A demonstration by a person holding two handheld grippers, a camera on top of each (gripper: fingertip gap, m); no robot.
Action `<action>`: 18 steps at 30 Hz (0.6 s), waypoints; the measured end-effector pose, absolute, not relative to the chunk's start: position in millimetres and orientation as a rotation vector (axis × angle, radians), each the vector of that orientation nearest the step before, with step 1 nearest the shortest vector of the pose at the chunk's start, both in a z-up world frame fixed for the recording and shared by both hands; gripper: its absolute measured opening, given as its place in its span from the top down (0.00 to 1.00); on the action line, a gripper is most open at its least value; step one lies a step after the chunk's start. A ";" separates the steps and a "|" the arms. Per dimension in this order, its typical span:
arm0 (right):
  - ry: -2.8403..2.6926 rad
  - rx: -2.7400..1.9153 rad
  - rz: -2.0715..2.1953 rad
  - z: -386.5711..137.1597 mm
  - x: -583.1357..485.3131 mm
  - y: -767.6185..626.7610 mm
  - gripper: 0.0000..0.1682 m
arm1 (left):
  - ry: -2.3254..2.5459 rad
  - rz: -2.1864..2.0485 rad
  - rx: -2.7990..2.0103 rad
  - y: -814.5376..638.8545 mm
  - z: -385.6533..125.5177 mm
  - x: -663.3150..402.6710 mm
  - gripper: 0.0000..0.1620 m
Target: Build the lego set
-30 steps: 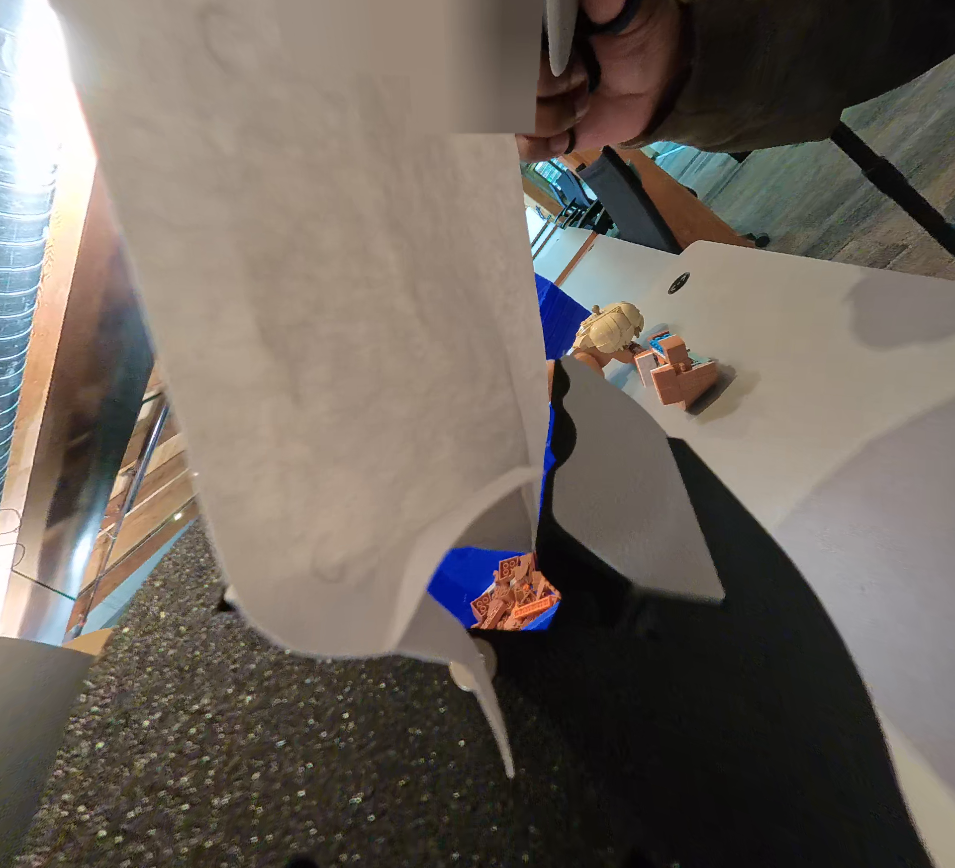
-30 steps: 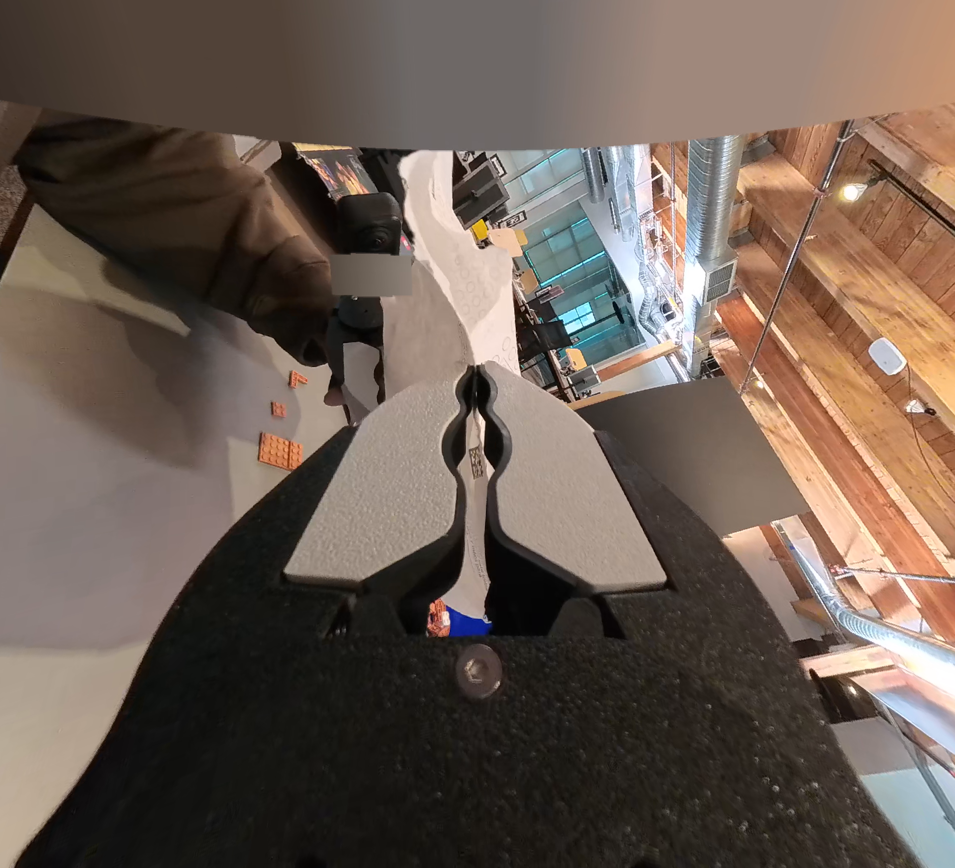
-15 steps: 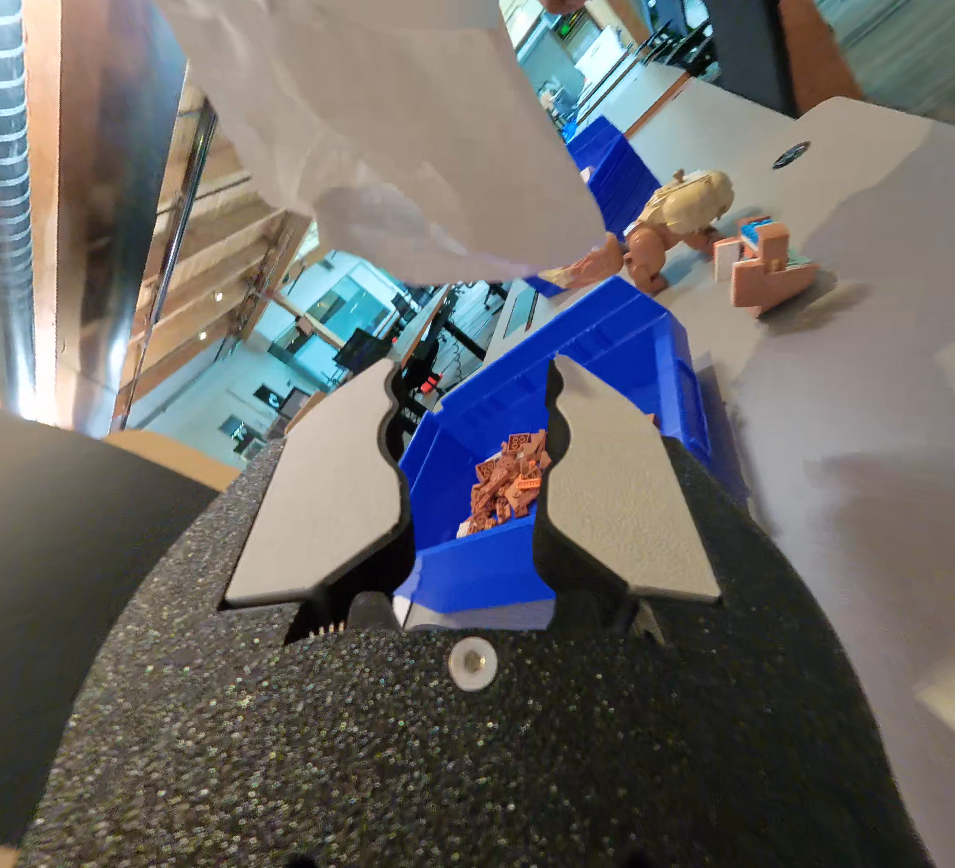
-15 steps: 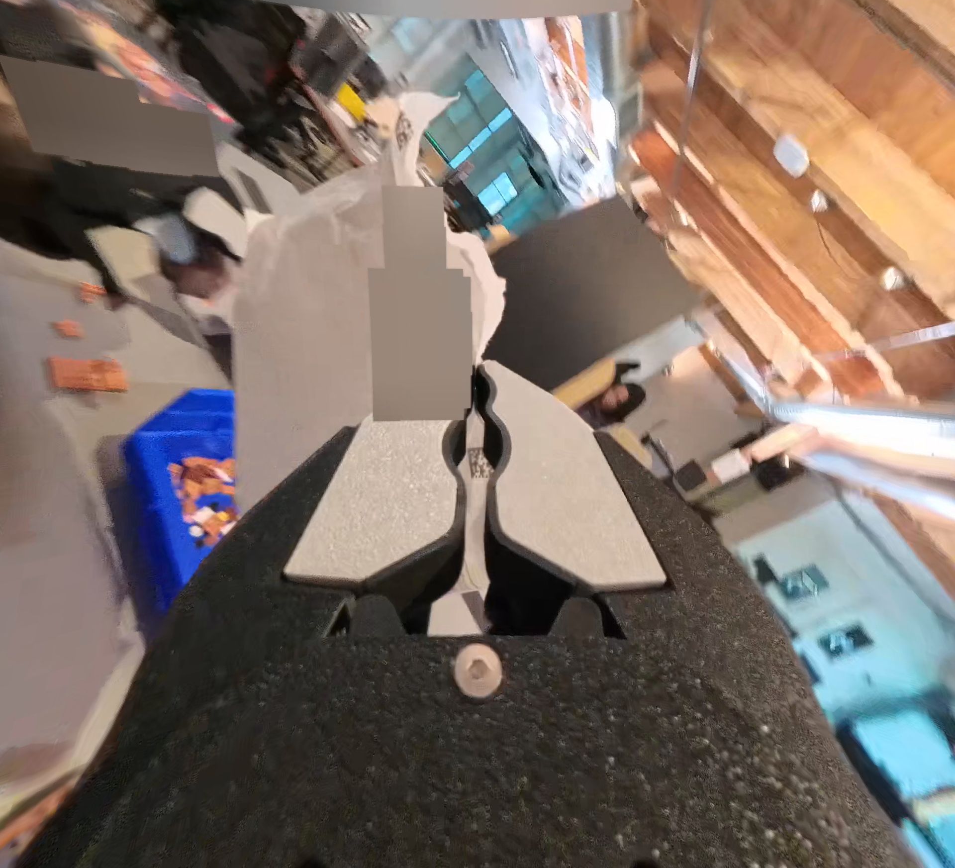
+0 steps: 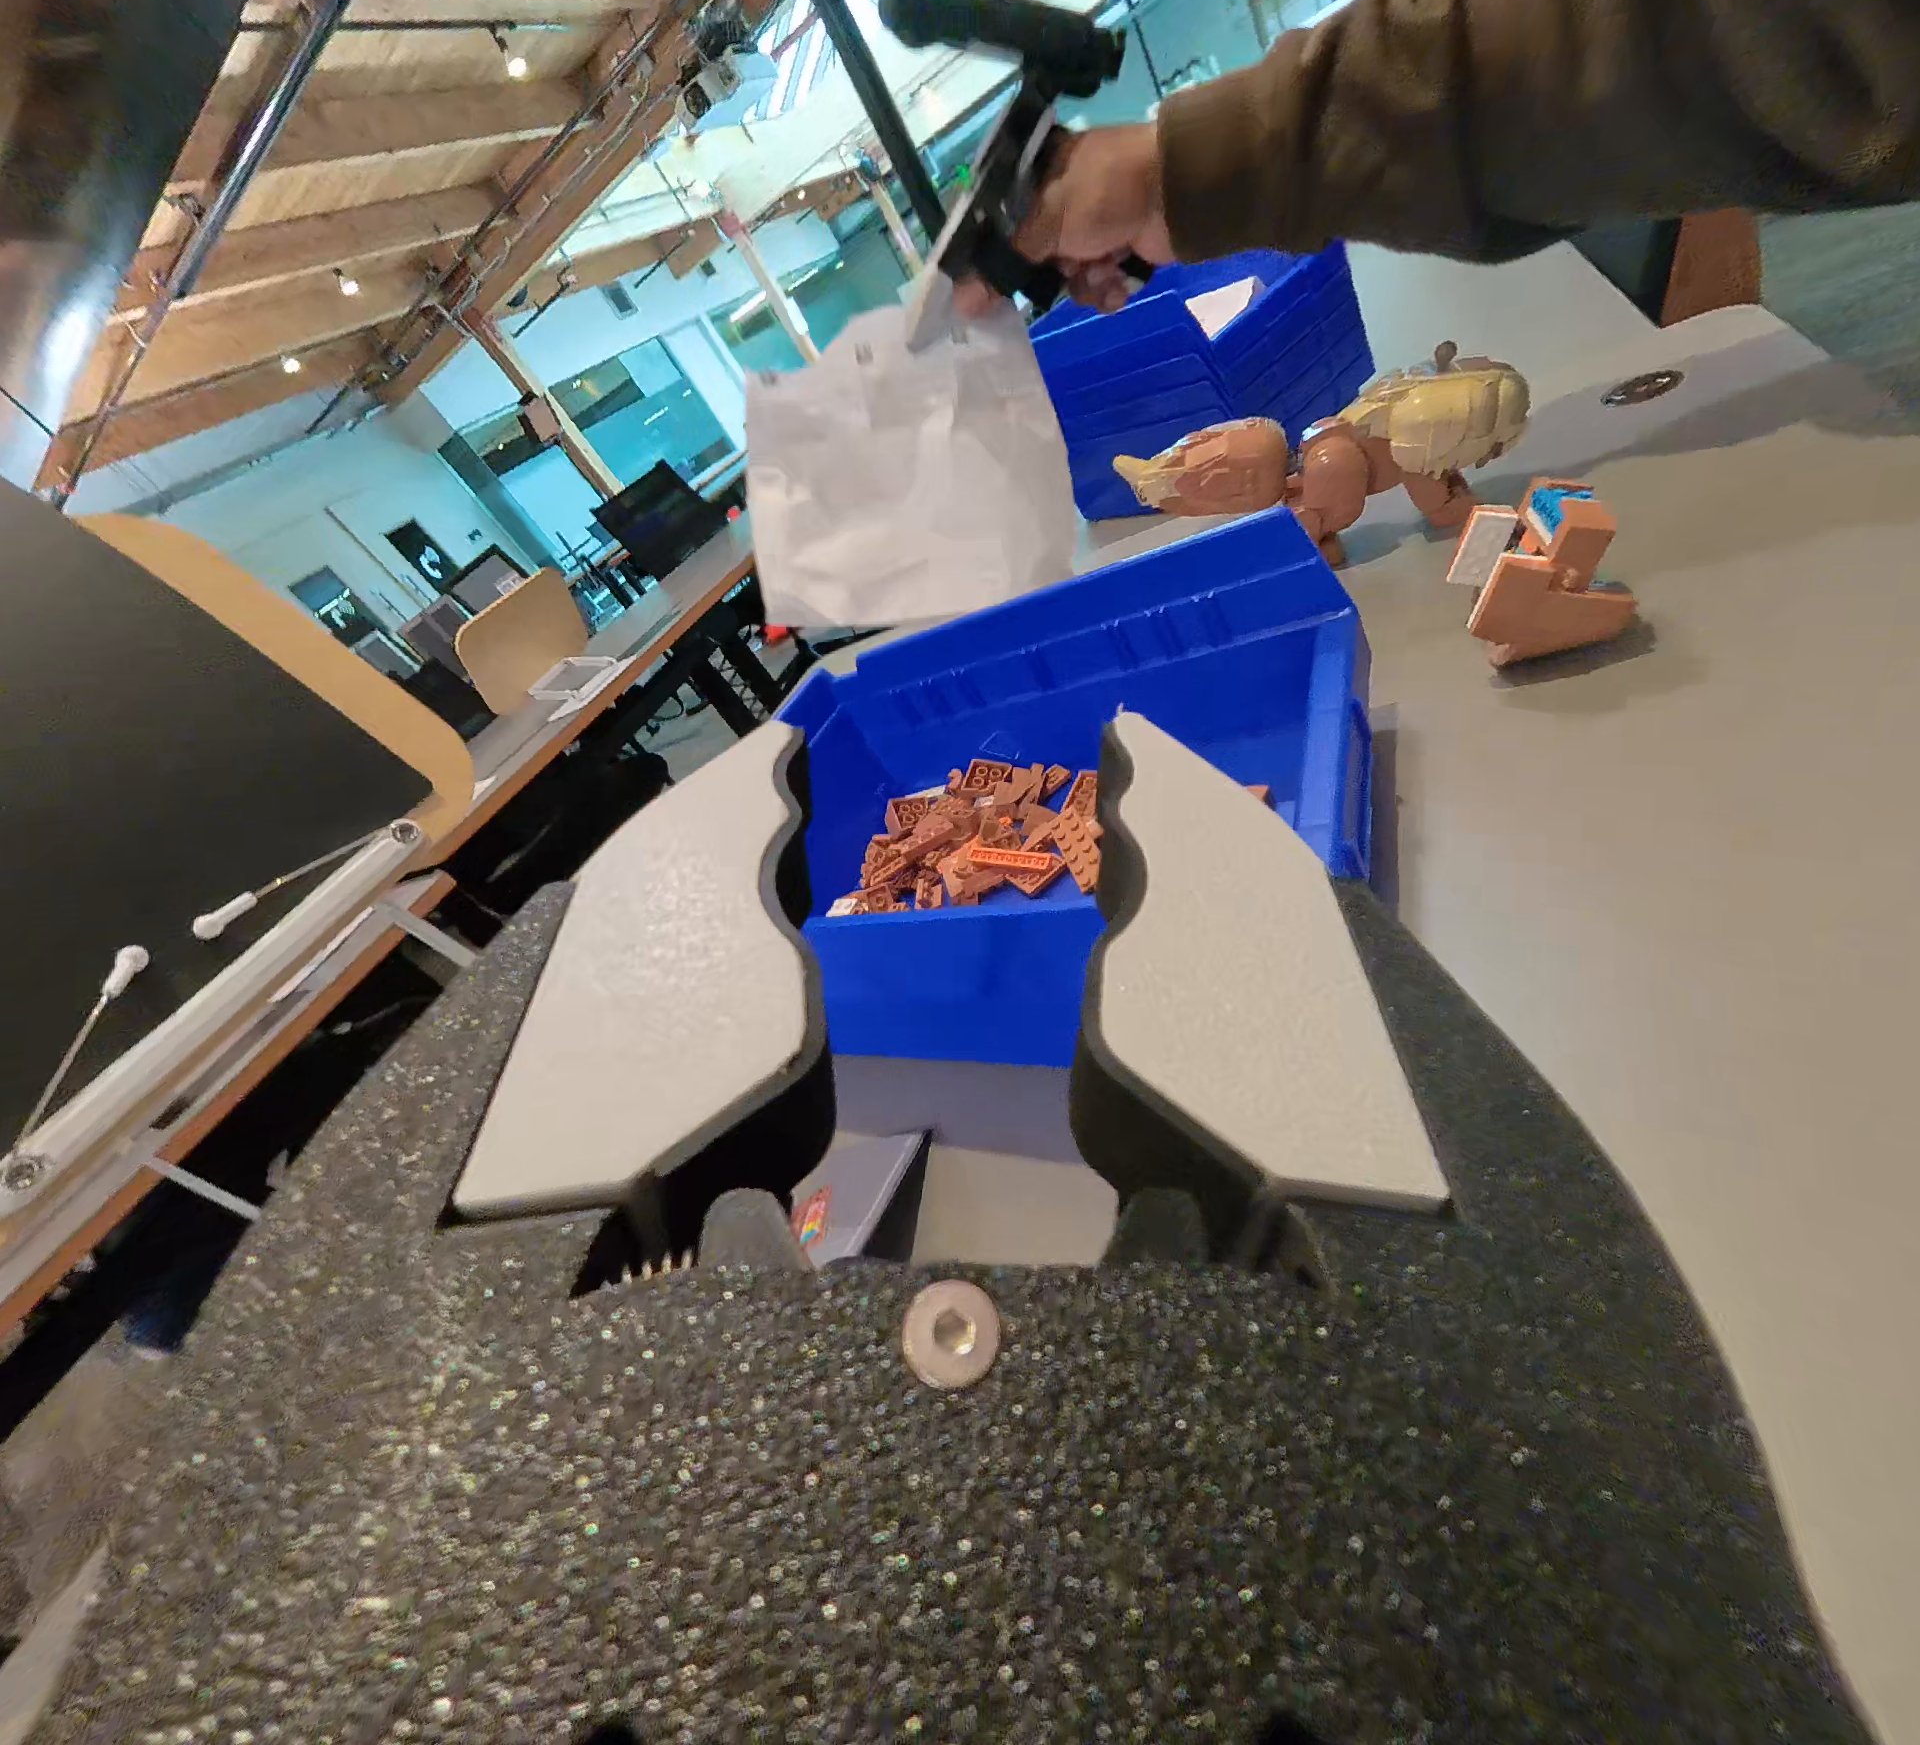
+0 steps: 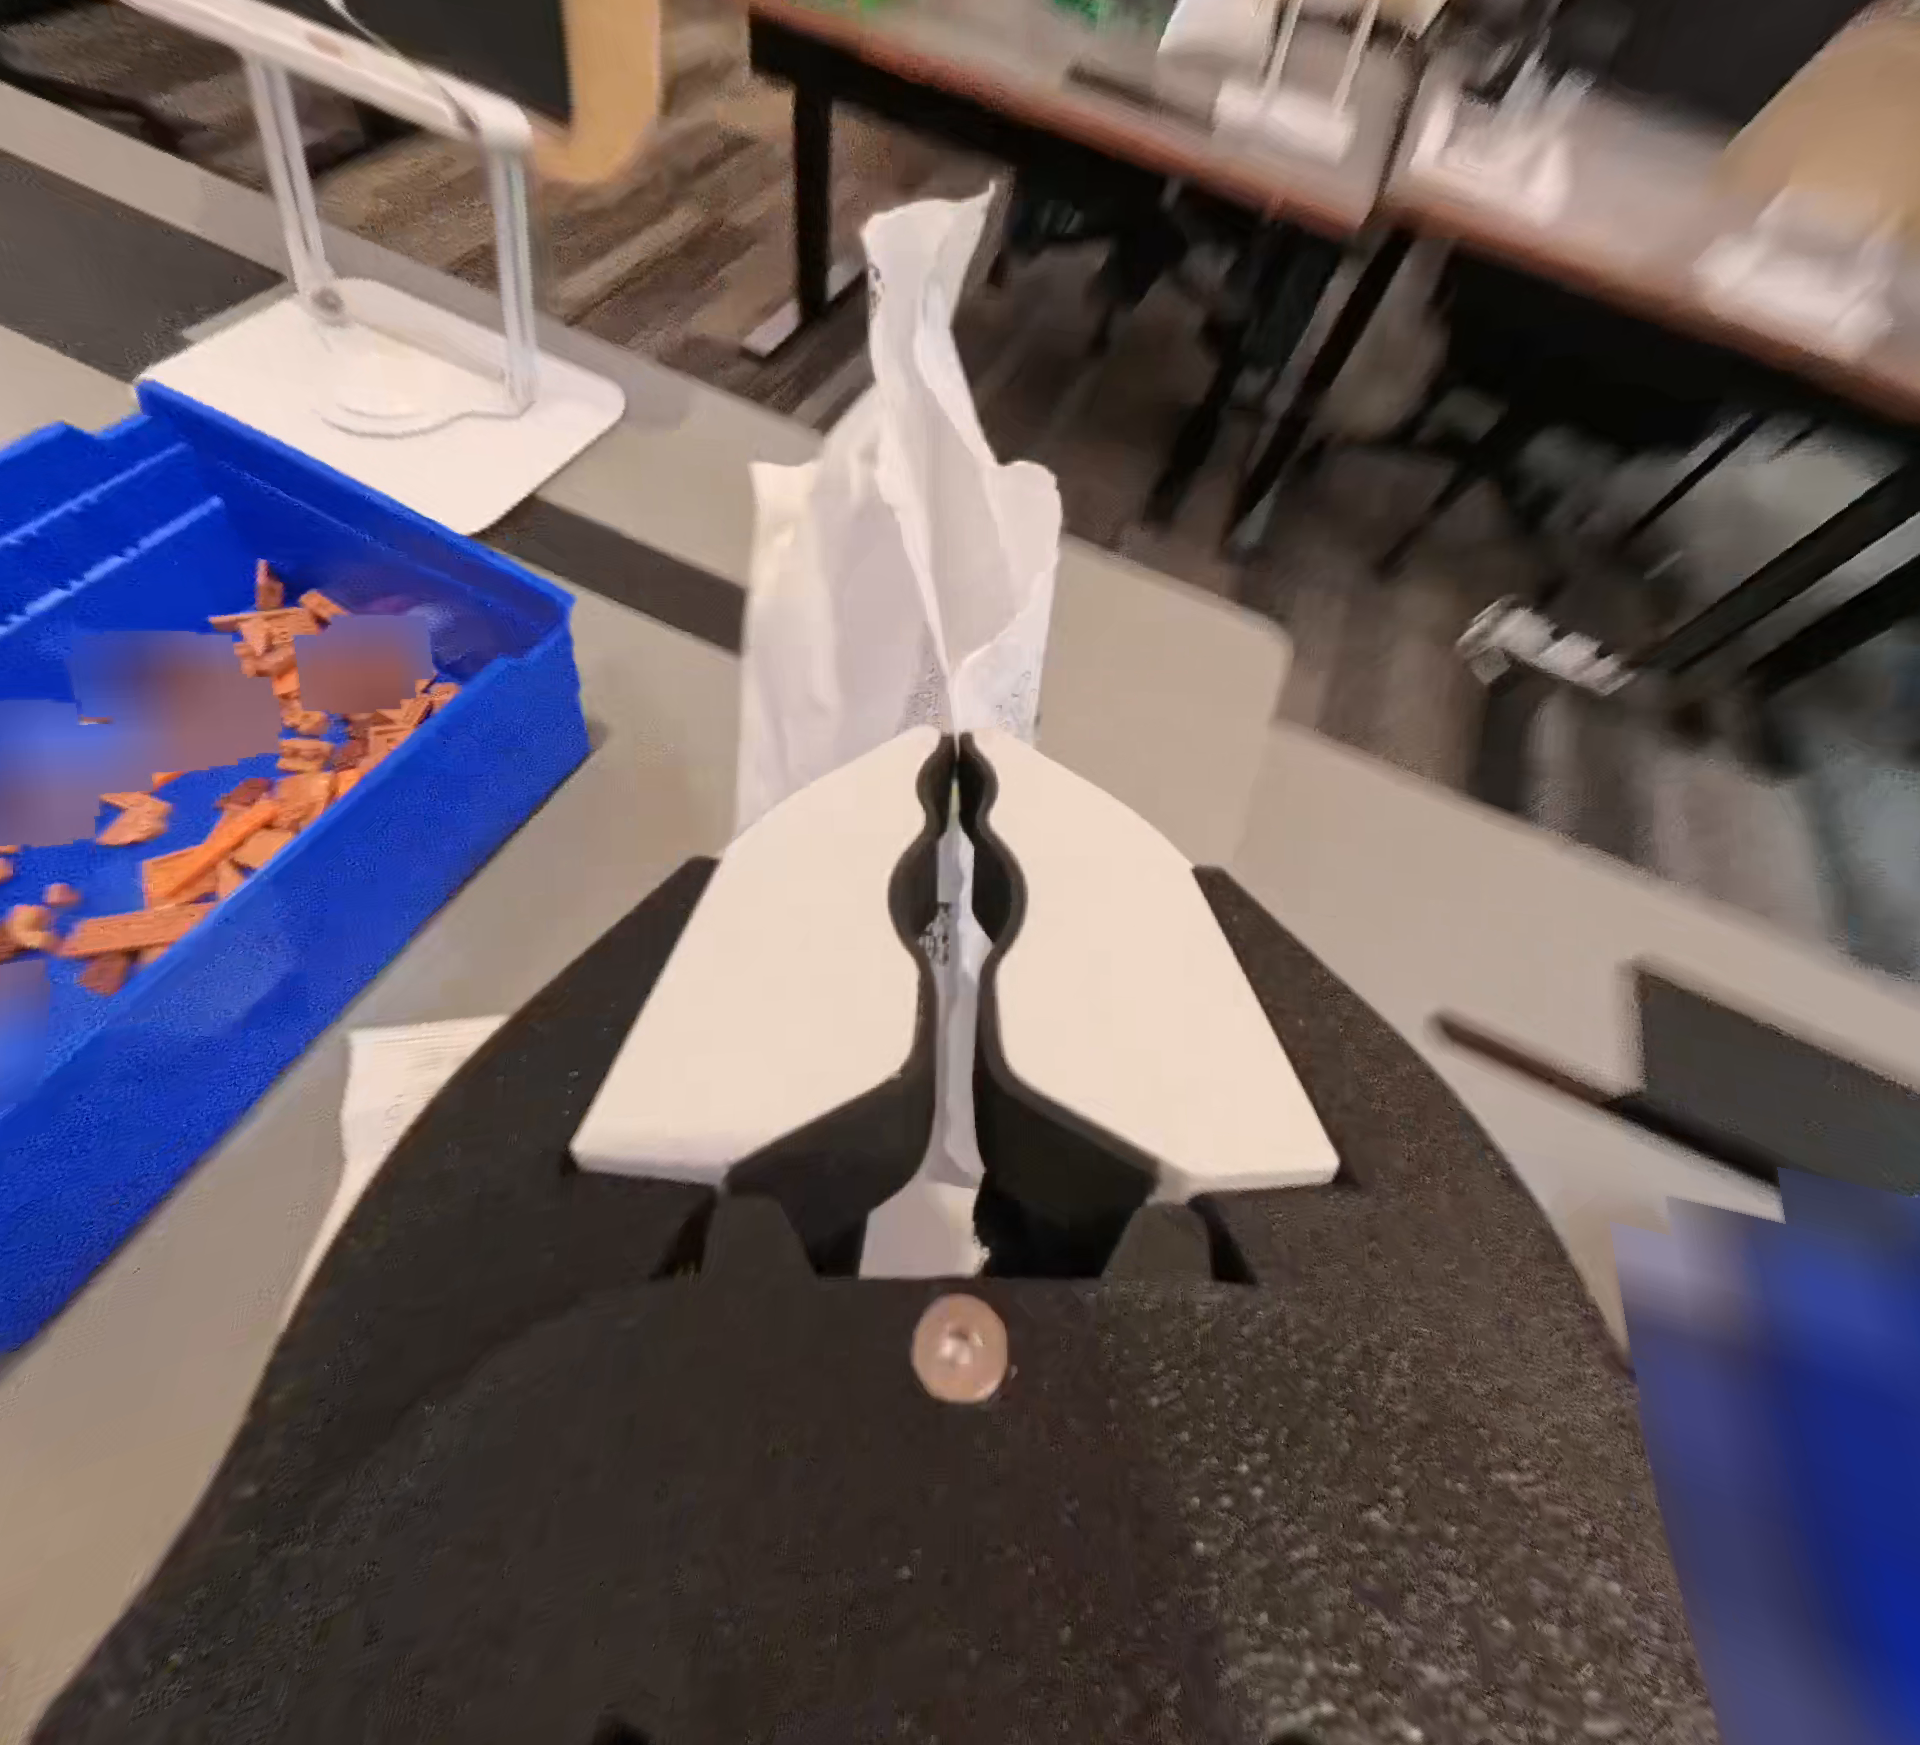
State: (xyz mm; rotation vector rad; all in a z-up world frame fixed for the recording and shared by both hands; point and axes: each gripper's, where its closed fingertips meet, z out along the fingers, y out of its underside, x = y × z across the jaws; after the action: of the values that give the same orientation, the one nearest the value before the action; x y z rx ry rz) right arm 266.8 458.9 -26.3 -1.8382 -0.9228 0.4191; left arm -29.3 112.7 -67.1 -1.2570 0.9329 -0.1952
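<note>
A blue bin [image 5: 1226, 656] holds a pile of brown lego pieces [image 5: 977, 843] on the grey table [image 5: 1610, 864]. My left gripper [image 5: 951, 750] is open and empty, just in front of the bin. My right gripper [image 6: 961, 739] is shut on a crumpled white paper bag [image 6: 914, 511]; in the left wrist view it [image 5: 940, 308] holds the bag [image 5: 904, 469] in the air beyond the bin. The bin [image 6: 312, 739] and its pieces [image 6: 239, 822] lie to the left in the right wrist view. A tan and brown lego animal [image 5: 1351, 448] and a small brown sub-build [image 5: 1538, 573] stand on the table.
A stack of blue bins [image 5: 1226, 376] stands behind the animal. A white lamp stand [image 6: 416, 345] sits past the bin near the table edge. A white sheet [image 6: 384, 1093] lies under my right gripper. Other desks and chairs [image 6: 1455, 137] stand beyond the table. My right fingertips sit around 45 centimeters from my left ones. From the left gripper's tips to the small brown sub-build [image 5: 1538, 573] is close to 25 centimeters.
The white bag, close over my left gripper a second ago, has been carried away by the right gripper beyond the bin. The left gripper let go of it and now faces the bin.
</note>
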 end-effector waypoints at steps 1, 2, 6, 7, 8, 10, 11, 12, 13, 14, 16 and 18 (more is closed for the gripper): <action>-0.904 -1.909 0.479 -47.4 266.9 469.6 1.00 | 0.927 -0.195 -1.271 114.7 -68.9 -31.1 0.67; -0.889 -1.959 0.520 -66.4 266.9 478.5 1.00 | 0.920 -0.195 -1.281 116.5 -70.5 -33.2 0.67; -0.932 -2.045 0.541 -118.3 264.8 494.5 1.00 | 0.881 -0.197 -1.327 124.7 -76.1 -44.4 0.67; -0.955 -2.054 0.521 -126.6 264.4 495.9 1.00 | 0.869 -0.199 -1.335 126.8 -77.3 -47.6 0.67; -0.974 -2.055 0.500 -132.8 264.0 497.3 1.00 | 0.859 -0.204 -1.341 128.9 -78.4 -50.3 0.67; -1.009 -2.063 0.470 -142.4 262.7 498.0 0.99 | 0.842 -0.212 -1.360 133.5 -81.6 -55.2 0.67; -1.031 -2.066 0.456 -145.9 262.0 497.5 0.99 | 0.834 -0.215 -1.368 135.7 -83.3 -57.3 0.67; -1.055 -2.068 0.437 -148.8 261.8 496.7 0.97 | 0.828 -0.220 -1.375 137.4 -85.1 -58.8 0.67; -1.080 -2.070 0.410 -150.8 262.3 496.0 0.95 | 0.823 -0.224 -1.380 138.6 -86.8 -59.9 0.67; -1.103 -2.070 0.375 -151.6 263.5 495.4 0.94 | 0.819 -0.227 -1.386 139.7 -88.2 -60.6 0.67; -1.143 -2.062 0.292 -148.8 267.4 493.4 0.88 | 0.815 -0.230 -1.395 140.6 -90.5 -61.0 0.67; -1.177 -2.045 0.192 -141.2 272.9 490.3 0.85 | 0.821 -0.225 -1.403 140.6 -92.2 -60.3 0.67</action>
State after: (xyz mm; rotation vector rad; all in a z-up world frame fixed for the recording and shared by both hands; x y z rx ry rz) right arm 272.9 490.3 -141.2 -2.0450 -1.1768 0.1921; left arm -60.3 140.6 -92.2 -1.4031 0.8205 -0.2247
